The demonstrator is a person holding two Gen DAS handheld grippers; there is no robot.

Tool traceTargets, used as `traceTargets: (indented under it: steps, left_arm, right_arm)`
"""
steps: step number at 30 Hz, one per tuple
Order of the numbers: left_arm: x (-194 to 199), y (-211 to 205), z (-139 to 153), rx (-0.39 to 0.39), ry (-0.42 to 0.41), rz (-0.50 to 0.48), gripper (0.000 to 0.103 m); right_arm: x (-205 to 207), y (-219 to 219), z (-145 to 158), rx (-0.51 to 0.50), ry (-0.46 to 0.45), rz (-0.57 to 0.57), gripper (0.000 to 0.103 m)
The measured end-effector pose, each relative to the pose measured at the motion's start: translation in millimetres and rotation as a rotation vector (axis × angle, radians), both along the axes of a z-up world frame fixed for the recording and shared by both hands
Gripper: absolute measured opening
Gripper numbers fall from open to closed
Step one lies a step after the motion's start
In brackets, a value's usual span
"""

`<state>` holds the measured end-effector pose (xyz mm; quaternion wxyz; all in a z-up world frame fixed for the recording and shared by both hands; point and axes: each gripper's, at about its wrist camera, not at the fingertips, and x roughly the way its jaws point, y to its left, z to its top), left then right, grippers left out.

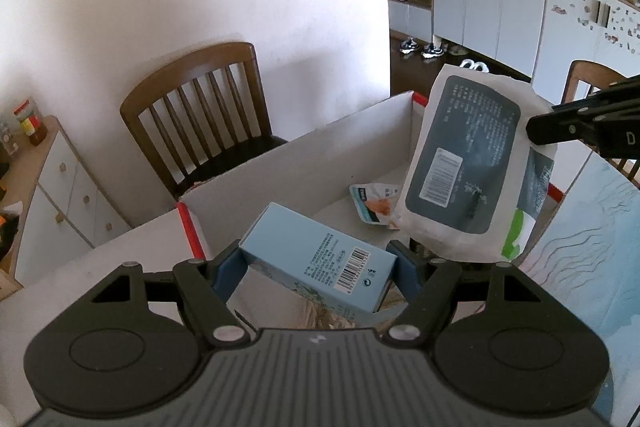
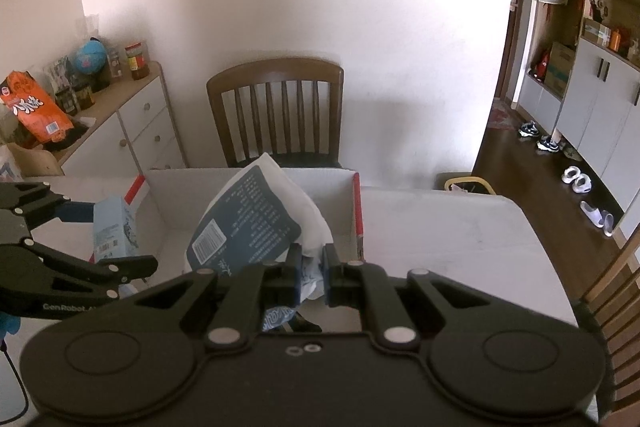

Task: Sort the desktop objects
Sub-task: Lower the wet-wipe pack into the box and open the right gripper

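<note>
My left gripper (image 1: 318,277) holds a pale blue carton (image 1: 316,259) across its width, the blue pads pressing on its two ends, so my jaws stand about half apart with the carton filling the gap between them. The carton lies tilted, its barcode face up, and hangs over the near left corner of the white cardboard box (image 1: 304,163) with red-taped corners (that corner sits at about ten o'clock from the carton in the left wrist view). My right gripper (image 2: 311,277) is pinched nearly closed on the crumpled edge of a white pouch (image 2: 256,223) with a dark grey printed panel and a barcode label; the pouch stands up and leans from my jaws towards eleven o'clock, over the open box (image 2: 240,179). From the left wrist the same pouch (image 1: 464,167) hangs at about two o'clock from the carton, and the right gripper's black finger (image 1: 560,127) enters at three o'clock and grips its upper right edge. On the box floor lies a small white sachet (image 1: 374,203) with an orange picture, just left of the pouch's lower edge. From the right wrist the carton (image 2: 114,227) shows at nine o'clock, in the left gripper's fingers (image 2: 120,267). The box rests on a white table (image 2: 440,227), and a wooden chair (image 2: 280,111) stands behind it at twelve o'clock against the wall.
</note>
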<state>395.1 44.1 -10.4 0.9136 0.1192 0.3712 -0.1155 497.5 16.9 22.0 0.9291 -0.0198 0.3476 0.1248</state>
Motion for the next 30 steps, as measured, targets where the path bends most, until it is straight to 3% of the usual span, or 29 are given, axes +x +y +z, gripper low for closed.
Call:
traceTargets:
  steps: [30]
  left_arm:
    - [34,1,-49,0.02,0.106,-0.005,0.075]
  right_arm:
    - [25,21,-44,-0.08,0.071,0.038,0.009]
